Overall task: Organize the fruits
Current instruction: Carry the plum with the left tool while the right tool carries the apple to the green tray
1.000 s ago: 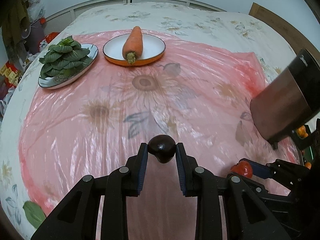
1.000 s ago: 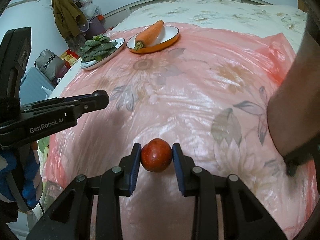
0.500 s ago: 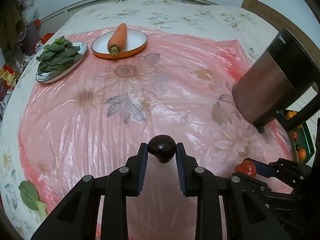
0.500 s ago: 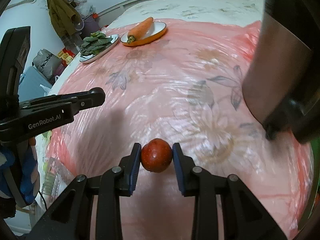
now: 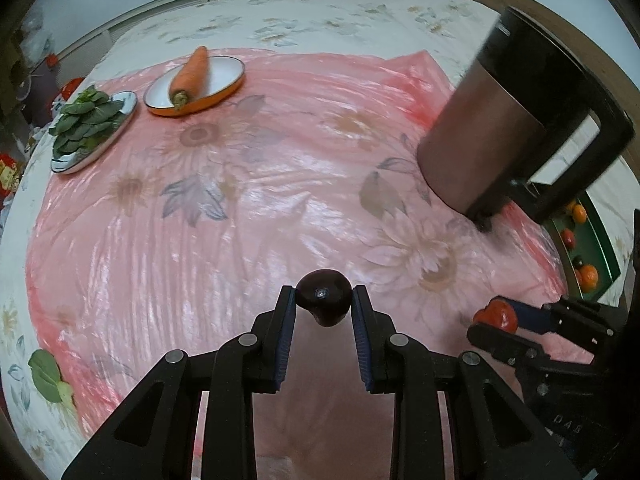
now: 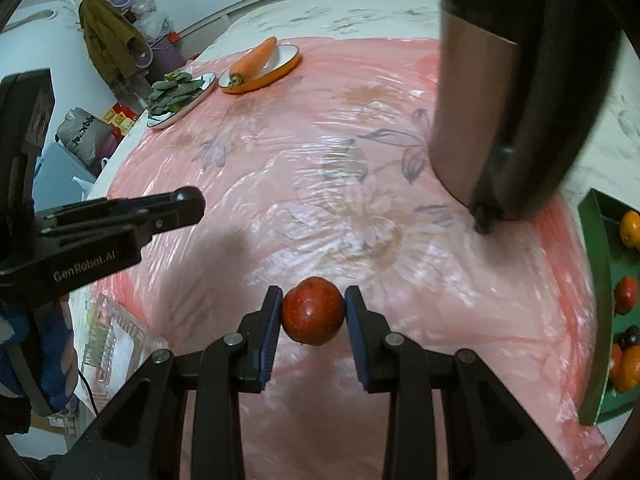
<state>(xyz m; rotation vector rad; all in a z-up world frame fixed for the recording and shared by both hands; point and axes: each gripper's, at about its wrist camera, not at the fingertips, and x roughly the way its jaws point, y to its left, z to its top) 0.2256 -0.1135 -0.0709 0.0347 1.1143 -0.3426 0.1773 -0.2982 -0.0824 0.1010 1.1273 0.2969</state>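
Note:
My left gripper (image 5: 324,300) is shut on a dark purple fruit (image 5: 323,298), held above the pink plastic sheet (image 5: 260,200). My right gripper (image 6: 313,309) is shut on a red fruit (image 6: 313,311) with pale speckles. In the left wrist view the right gripper (image 5: 508,316) shows low at the right with the red fruit (image 5: 496,314) at its tip. The left gripper (image 6: 182,210) juts in from the left of the right wrist view. A green tray (image 6: 600,280) at the right edge holds orange, red and dark fruits (image 6: 625,295).
A tall steel kettle (image 5: 492,136) with a black handle stands at the right, just left of the green tray (image 5: 600,248). At the far left are an orange-rimmed plate (image 5: 224,92) carrying a carrot (image 5: 190,74) and a plate of leafy greens (image 5: 86,124). A clear plastic box (image 6: 116,340) lies at the near left edge.
Both grippers have travelled to the right with their fruits still held. The kettle and green tray have come further into view, and the carrot and greens plates have slid off toward the left.

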